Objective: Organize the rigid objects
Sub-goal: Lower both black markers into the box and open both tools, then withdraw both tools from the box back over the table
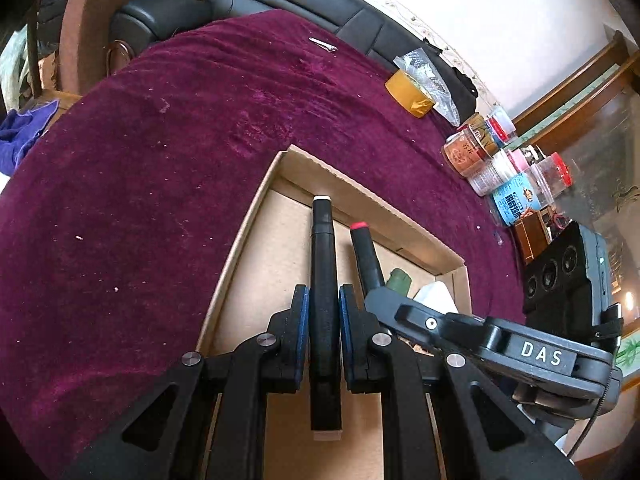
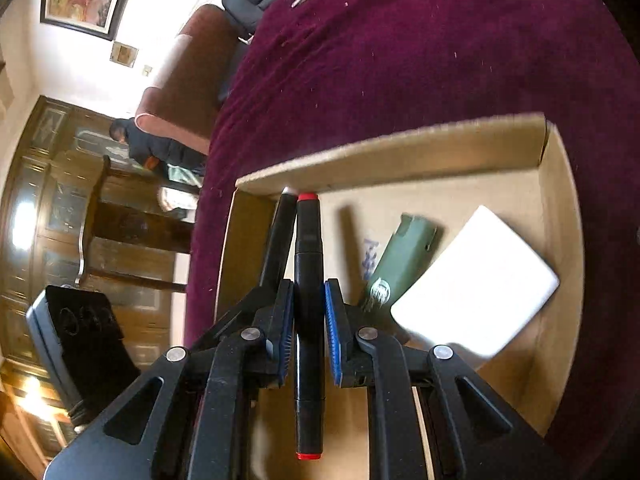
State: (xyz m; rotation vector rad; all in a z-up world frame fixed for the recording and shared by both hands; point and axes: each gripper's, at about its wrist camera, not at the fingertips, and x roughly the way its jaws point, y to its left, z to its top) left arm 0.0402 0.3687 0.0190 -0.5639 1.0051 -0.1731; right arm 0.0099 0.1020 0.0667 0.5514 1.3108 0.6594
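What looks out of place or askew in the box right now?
Nothing looks damaged or spilled. In the cardboard box, the green case and white pad lie at a slant. Each gripper holds a marker over the box.

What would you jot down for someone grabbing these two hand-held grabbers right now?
Left gripper: fingers shut on the white-tipped black marker, over the cardboard box.
Right gripper: fingers shut on the red-tipped black marker, also over the box.
Already lying in the box: a green case and a white flat block.
Left to do: probably lower both markers into the box and let go.
On the maroon cloth, outside the box: a tape roll and jars at the far edge; whether they go in too, I can't tell.
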